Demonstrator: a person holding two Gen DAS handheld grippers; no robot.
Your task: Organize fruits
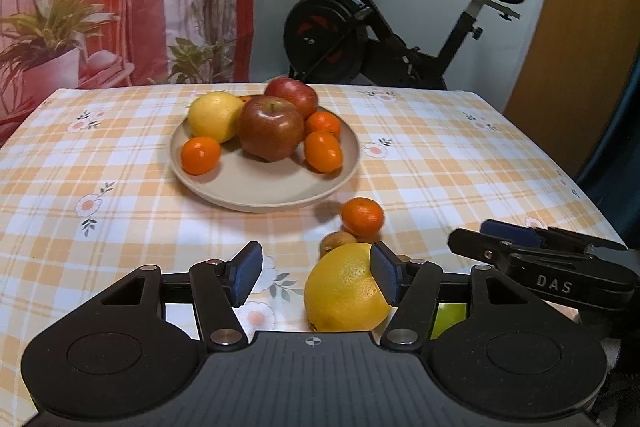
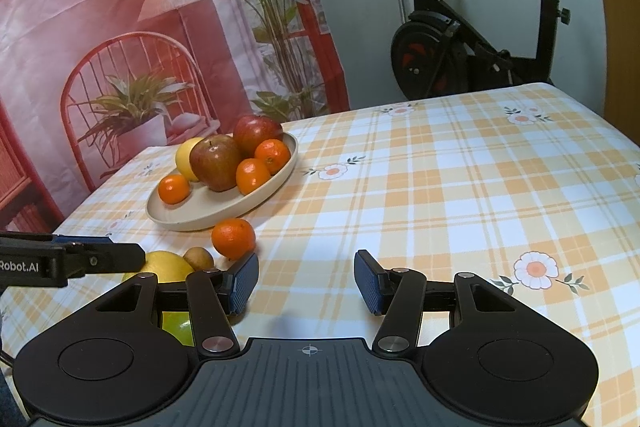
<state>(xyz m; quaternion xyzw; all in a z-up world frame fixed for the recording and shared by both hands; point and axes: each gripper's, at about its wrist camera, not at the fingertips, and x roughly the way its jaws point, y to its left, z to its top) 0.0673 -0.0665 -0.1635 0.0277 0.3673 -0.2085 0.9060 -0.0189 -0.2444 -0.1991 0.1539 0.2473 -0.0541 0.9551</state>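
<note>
A beige plate (image 1: 256, 193) holds two red apples (image 1: 271, 127), a yellow citrus (image 1: 214, 115) and several tangerines (image 1: 200, 155). In front of it on the cloth lie a loose tangerine (image 1: 362, 217), a small kiwi (image 1: 335, 243) and a big yellow-orange citrus (image 1: 342, 293). My left gripper (image 1: 316, 277) is open; the big citrus lies by its right pad (image 1: 385, 279), while the left pad is well clear of it. A green apple (image 1: 450, 317) shows behind the right finger. My right gripper (image 2: 307, 283) stands open over bare cloth with nothing in it, to the right of the loose tangerine (image 2: 233, 238).
The table wears an orange checked cloth (image 2: 440, 187) with flowers. An exercise bike (image 1: 384, 27) stands behind the far edge, beside a printed backdrop (image 1: 120, 7). The right gripper (image 1: 480, 235) lies just right of the left one. The table's right edge (image 1: 580, 187) is close.
</note>
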